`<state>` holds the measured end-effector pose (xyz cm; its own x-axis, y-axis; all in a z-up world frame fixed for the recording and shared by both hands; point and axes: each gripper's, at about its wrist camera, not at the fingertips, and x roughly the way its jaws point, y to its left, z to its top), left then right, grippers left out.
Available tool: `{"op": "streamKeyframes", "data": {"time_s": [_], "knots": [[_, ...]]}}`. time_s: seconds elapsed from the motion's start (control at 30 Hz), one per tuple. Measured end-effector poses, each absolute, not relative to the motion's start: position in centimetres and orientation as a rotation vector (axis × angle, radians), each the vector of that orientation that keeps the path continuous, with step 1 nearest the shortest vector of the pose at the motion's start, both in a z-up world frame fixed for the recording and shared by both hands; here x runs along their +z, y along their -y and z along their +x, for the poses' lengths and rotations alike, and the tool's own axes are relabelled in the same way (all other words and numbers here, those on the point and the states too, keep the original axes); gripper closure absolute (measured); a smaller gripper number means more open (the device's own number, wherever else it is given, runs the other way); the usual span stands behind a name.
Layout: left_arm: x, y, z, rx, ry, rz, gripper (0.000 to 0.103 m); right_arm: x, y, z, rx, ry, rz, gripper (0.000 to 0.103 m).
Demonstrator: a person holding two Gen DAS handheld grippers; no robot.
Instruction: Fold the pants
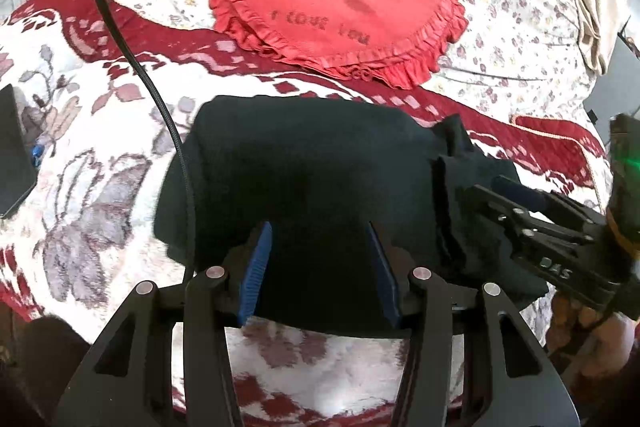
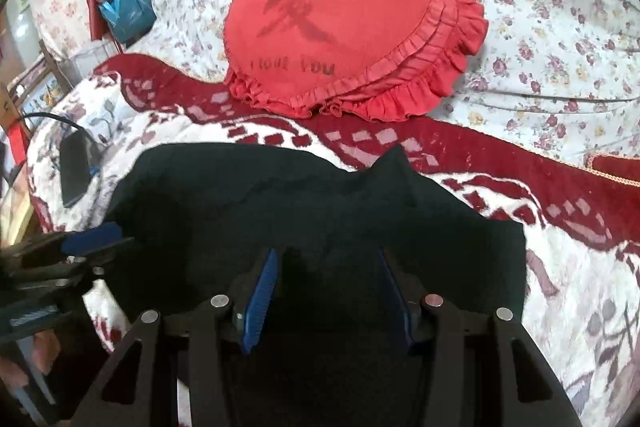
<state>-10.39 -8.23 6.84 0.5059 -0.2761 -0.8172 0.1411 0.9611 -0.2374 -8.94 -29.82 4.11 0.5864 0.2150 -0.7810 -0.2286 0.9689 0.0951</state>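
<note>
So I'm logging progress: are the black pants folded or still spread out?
Folded. The black pants lie as a compact bundle on the blanket, no legs stretched out. The number of folds cannot be told.

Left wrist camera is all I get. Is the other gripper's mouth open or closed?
Observer: Open. In the right wrist view the right gripper has its blue pads spread apart, with the black pants under them.
Operator: What's the dark thing cut off at my left edge?
Observer: A flat dark device, maybe a phone. It lies whole in that view, on the blanket, to the left of the pants.
</note>
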Motion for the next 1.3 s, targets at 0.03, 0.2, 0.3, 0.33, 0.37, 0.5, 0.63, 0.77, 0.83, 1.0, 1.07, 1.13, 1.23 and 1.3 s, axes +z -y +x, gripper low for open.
{"op": "streamKeyframes", "data": {"time_s": [0.03, 0.2, 0.3, 0.33, 0.37, 0.5, 0.63, 0.77, 0.83, 1.0, 1.07, 1.13, 1.23, 1.3], "knots": [[6.8, 8.0, -10.4, -0.245, -1.009, -0.152, 0.055, 3.7, 29.7, -8.6, 0.26, -0.922, -0.01, 0.054], [6.5, 6.9, -10.3, -0.223, -1.019, -0.163, 0.055, 1.9, 28.9, -7.8, 0.245, -0.957, -0.017, 0.051], [6.2, 6.4, -10.3, -0.219, -1.028, -0.174, 0.055, 2.3, 28.7, -7.8, 0.242, -0.958, -0.026, 0.049], [6.2, 6.3, -10.3, -0.22, -1.03, -0.176, 0.055, 2.5, 28.7, -7.8, 0.243, -0.955, -0.019, 0.049], [6.1, 6.2, -10.2, -0.223, -1.032, -0.18, 0.054, 2.9, 28.8, -7.8, 0.249, -0.947, -0.009, 0.049], [6.2, 6.4, -10.2, -0.234, -1.031, -0.176, 0.049, 4.0, 28.4, -7.5, 0.275, -0.929, 0.008, 0.049], [6.4, 6.3, -10.3, -0.236, -1.027, -0.177, 0.049, 4.2, 27.3, -7.3, 0.29, -0.929, -0.009, 0.049], [6.9, 5.7, -10.6, -0.229, -1.016, -0.178, 0.049, 4.3, 26.4, -6.9, 0.295, -0.927, -0.023, 0.046], [7.4, 5.4, -10.9, -0.214, -1.003, -0.166, 0.045, 4.8, 26.1, -6.8, 0.309, -0.916, -0.022, 0.046], [8.7, 3.4, -11.4, -0.181, -0.957, -0.198, 0.036, 6.2, 24.1, -6.5, 0.368, -0.884, -0.052, 0.046], [8.7, 2.5, -11.5, -0.175, -0.956, -0.221, 0.036, 6.2, 23.4, -6.1, 0.391, -0.892, -0.049, 0.046], [8.3, 1.6, -11.8, -0.16, -0.965, -0.241, 0.032, 5.9, 22.7, -5.6, 0.416, -0.896, -0.045, 0.046], [7.2, 0.7, -11.9, -0.152, -0.993, -0.296, 0.03, 5.6, 21.5, -4.7, 0.444, -0.905, -0.05, 0.044], [6.3, 0.4, -11.7, -0.151, -1.021, -0.328, 0.03, 5.6, 20.5, -4.2, 0.466, -0.904, -0.06, 0.041]]}}
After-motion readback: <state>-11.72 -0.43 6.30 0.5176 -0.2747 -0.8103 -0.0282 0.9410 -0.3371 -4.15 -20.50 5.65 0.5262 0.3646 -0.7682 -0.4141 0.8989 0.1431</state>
